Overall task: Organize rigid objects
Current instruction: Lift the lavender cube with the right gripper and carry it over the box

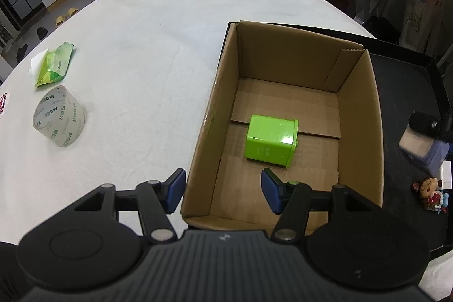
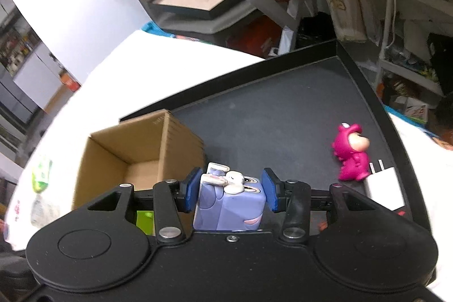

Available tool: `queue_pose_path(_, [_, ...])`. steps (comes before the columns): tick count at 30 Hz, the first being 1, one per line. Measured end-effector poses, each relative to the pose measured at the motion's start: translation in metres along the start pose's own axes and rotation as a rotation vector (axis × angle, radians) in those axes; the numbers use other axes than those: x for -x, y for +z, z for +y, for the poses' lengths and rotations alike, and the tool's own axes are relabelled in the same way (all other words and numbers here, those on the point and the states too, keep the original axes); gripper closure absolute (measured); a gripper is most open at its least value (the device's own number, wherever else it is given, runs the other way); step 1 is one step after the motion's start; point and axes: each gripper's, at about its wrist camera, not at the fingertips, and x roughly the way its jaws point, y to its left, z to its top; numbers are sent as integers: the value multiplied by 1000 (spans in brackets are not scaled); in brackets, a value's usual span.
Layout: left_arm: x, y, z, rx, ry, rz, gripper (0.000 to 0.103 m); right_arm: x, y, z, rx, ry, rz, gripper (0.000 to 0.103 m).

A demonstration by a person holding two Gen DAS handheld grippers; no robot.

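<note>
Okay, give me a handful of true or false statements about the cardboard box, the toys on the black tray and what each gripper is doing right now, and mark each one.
1. The green plastic box lies inside the open brown cardboard box. True.
2. The right gripper is empty. False: it is shut on the purple block-shaped toy.
3. The left gripper is open and holds nothing. True.
4. The roll of clear tape is inside the cardboard box. False: it sits on the white tablecloth, left of the box.
5. The pink figurine stands on the black tray. True.
</note>
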Motion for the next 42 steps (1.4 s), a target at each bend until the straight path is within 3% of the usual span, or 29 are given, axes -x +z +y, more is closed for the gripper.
queue_pose_path(11, [6,1,8,-13,-19,-20,46,23,13,12,-32,154,-57,58])
queue_pose_path(17, [5,2,22,12,-32,-21,46,24,12,33,25,173,-60,58])
queue_pose_path(33, [0,2,44,16,-109,-31,46,-3,-6,103,269,76,-21,58])
queue_pose_path(42, [-10,2,50,32,-173,-36,50,-34,-21,127,405,-78,17,58])
